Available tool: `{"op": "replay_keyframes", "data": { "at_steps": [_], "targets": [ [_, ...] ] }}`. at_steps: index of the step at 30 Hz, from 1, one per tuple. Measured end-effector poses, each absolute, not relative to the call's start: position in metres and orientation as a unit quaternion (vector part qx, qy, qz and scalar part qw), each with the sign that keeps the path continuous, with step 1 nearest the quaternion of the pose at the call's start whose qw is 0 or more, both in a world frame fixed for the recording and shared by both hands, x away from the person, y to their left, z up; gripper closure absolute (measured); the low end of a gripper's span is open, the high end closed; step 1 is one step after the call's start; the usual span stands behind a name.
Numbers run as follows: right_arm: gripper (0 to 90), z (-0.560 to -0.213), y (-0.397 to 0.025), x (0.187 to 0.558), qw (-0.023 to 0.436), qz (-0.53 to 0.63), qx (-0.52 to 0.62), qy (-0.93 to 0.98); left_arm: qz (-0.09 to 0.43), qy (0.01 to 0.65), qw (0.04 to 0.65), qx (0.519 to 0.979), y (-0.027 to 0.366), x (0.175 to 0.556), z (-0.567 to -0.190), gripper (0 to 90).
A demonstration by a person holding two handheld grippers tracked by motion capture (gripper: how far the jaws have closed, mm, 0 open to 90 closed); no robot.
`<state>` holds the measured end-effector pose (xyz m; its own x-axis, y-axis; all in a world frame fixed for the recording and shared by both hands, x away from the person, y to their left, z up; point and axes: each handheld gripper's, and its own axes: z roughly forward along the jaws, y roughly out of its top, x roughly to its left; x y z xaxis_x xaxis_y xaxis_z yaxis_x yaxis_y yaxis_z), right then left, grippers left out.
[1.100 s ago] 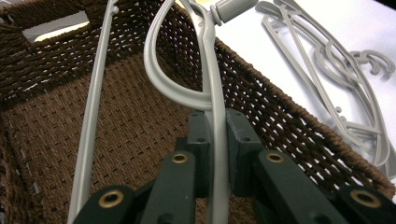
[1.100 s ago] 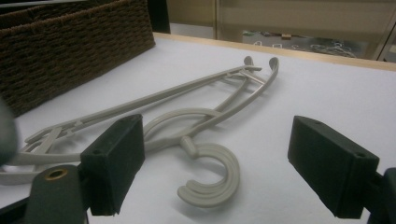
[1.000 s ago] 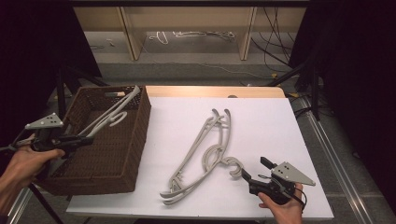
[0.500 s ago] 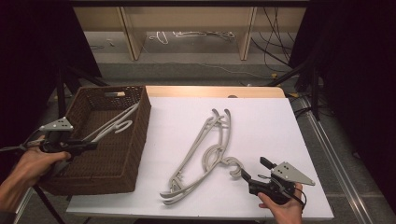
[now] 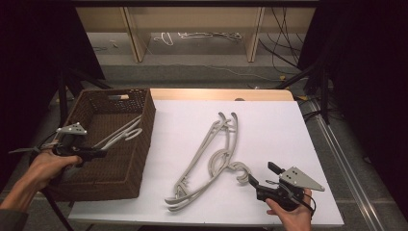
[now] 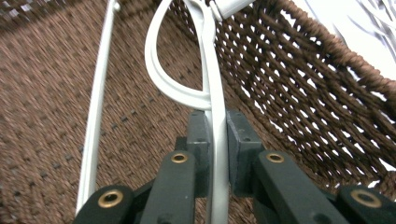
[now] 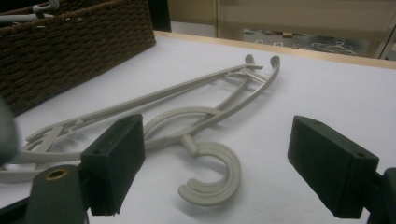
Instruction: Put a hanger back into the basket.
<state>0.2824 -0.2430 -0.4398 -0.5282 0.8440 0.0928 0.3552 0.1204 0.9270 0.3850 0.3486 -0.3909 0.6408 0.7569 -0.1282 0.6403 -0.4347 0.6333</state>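
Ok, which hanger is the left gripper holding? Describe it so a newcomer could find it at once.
Start at the brown wicker basket on the table's left side. Inside it a white hanger leans against the basket's right wall, and the left gripper is shut on its thin bar. Unlike the grey hangers lying flat on the white tabletop, it sits in the basket.

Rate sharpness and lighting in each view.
High view: evenly lit white table, dark surroundings, sharp enough. Left gripper view: basket weave motion-blurred, the gripped hanger and pads crisp. Right gripper view: hook sharp, near pads soft, soft shadows.
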Motion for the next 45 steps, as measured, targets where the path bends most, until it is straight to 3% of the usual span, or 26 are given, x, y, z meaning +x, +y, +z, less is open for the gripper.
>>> {"op": "replay_keyframes", "data": {
  "at_steps": [12,13,17,26,29,35,45],
  "targets": [
    [19.8,-0.44,-0.244,0.283,0.247,0.508,0.42,0.71,0.05,0.423,0.28,0.86,0.343,0.395,-0.397,78.8],
    [19.8,-0.44,-0.244,0.283,0.247,0.508,0.42,0.71,0.044,0.425,0.284,0.858,0.343,0.395,-0.397,72.3],
    [19.8,-0.44,-0.244,0.283,0.248,0.508,0.421,0.71,0.061,0.441,0.318,0.837,0.344,0.39,-0.389,69.7],
    [19.8,-0.439,-0.245,0.283,0.244,0.509,0.425,0.707,0.135,0.453,0.4,0.785,0.324,0.368,-0.357,40.6],
    [19.7,-0.439,-0.245,0.283,0.245,0.509,0.422,0.709,0.166,0.456,0.426,0.763,0.307,0.355,-0.344,37.6],
    [19.2,-0.439,-0.244,0.283,0.249,0.515,0.42,0.704,0.17,0.411,0.476,0.759,0.247,0.324,-0.317,32.2],
    [18.3,-0.439,-0.244,0.283,0.253,0.525,0.418,0.697,0.174,0.38,0.531,0.737,0.196,0.312,-0.331,26.7]
  ]
}}
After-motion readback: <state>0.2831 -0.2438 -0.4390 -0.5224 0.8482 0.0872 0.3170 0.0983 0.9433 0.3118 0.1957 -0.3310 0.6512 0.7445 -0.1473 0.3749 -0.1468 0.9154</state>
